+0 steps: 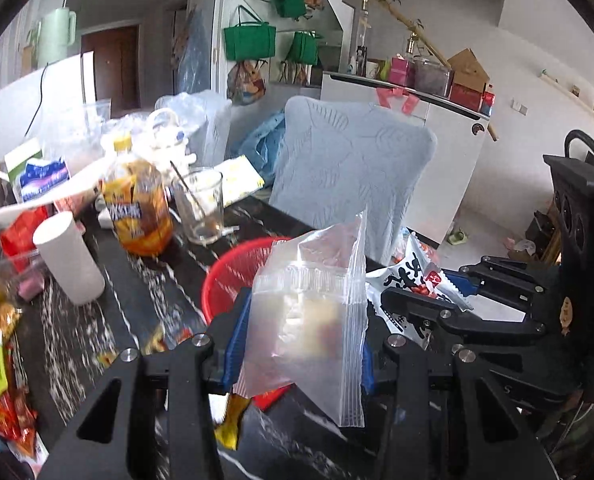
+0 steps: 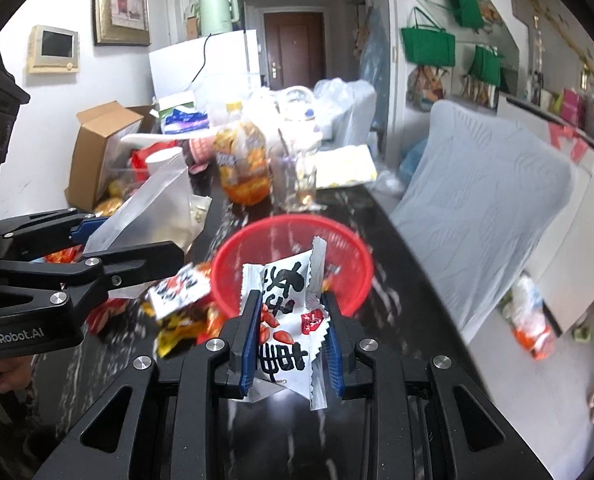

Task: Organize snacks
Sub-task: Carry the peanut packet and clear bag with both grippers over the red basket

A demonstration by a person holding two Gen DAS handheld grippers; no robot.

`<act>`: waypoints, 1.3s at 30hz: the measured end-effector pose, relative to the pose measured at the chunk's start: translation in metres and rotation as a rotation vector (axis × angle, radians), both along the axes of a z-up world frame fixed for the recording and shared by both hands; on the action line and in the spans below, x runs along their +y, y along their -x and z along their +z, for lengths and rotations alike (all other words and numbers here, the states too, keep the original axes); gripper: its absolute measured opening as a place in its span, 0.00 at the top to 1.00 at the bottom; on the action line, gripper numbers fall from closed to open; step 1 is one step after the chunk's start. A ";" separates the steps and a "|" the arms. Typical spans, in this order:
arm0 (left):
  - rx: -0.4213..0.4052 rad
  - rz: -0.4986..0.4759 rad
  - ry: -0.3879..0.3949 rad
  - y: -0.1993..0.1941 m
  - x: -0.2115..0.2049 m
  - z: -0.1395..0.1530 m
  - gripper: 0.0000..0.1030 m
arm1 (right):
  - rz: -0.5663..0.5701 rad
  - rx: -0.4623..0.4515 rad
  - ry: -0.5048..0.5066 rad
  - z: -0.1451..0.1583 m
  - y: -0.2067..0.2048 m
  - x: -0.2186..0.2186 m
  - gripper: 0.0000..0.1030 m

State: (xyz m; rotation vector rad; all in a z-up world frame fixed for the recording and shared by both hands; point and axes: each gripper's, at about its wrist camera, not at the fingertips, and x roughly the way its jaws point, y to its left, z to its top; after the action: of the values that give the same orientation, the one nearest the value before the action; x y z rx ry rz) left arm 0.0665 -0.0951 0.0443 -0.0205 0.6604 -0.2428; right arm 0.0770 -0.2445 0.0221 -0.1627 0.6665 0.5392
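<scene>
- A dark marbled table is carrying clutter toward its far end, a chair along its right edge.
- The right gripper is pinching a white packet, the red basket lying just ahead.
- The left gripper is clamping a clear bag upright, the basket just beyond, slightly left.
- Loose snacks are crowding the basket's left rim; its right side looks freer.

Black marbled table — red basket, juice bottle, glass (spoon inside), loose snack packets.
</scene>
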 end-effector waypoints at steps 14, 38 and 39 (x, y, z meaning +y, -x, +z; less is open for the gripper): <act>0.005 0.020 -0.008 -0.065 0.007 -0.004 0.58 | -0.022 -0.046 0.015 0.013 -0.059 0.012 0.73; 0.206 0.112 -0.104 -0.130 0.024 -0.097 0.58 | -0.028 0.037 0.109 -0.059 -0.128 0.042 0.72; 0.202 0.112 -0.111 -0.130 0.023 -0.097 0.58 | -0.030 0.037 0.118 -0.061 -0.128 0.043 0.72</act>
State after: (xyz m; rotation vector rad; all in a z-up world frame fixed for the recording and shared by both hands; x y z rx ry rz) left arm 0.1962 -0.0724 -0.0523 0.0244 0.8703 -0.0966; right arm 0.2046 -0.2012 -0.0391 -0.2539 0.7365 0.4753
